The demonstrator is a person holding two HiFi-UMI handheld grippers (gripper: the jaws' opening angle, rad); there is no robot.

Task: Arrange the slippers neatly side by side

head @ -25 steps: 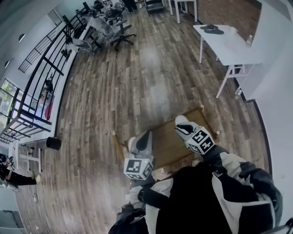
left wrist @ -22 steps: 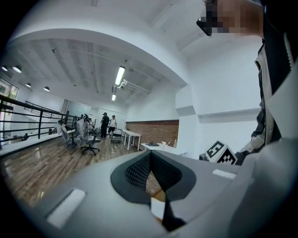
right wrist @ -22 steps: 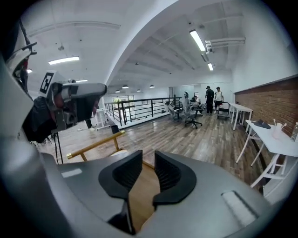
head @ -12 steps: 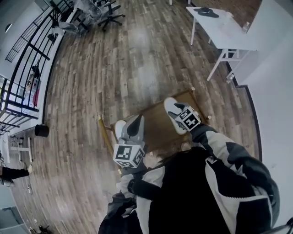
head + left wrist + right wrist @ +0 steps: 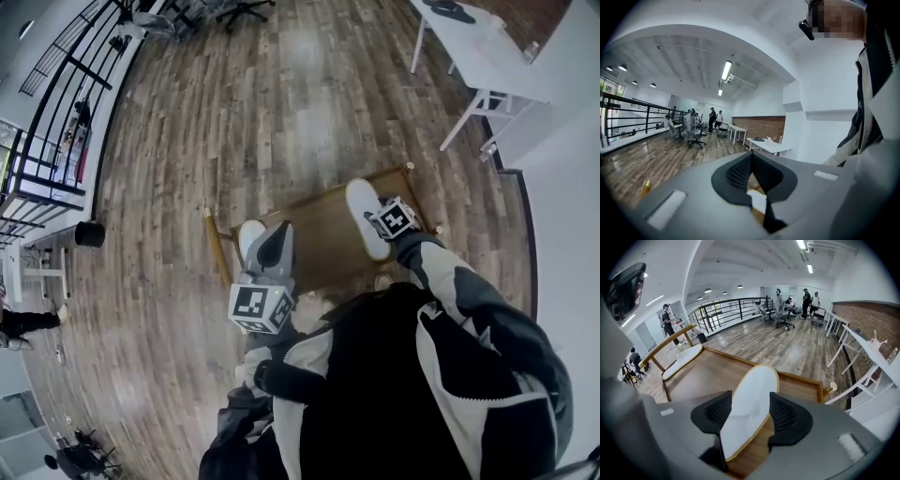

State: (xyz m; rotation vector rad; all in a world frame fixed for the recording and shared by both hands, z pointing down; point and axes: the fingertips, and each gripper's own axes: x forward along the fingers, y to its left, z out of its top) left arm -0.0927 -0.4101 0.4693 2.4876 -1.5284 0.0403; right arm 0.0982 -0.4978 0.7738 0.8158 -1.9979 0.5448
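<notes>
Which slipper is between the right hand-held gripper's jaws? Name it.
The tray's right slipper: the right hand-held gripper's jaws, just opened wider, straddle it; the other slipper lies far left.

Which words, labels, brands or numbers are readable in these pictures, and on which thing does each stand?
None can be read.
The left marker cube and the right marker cube bear only black-and-white square patterns, no letters or digits.
The right slipper and the left slipper show no print.
</notes>
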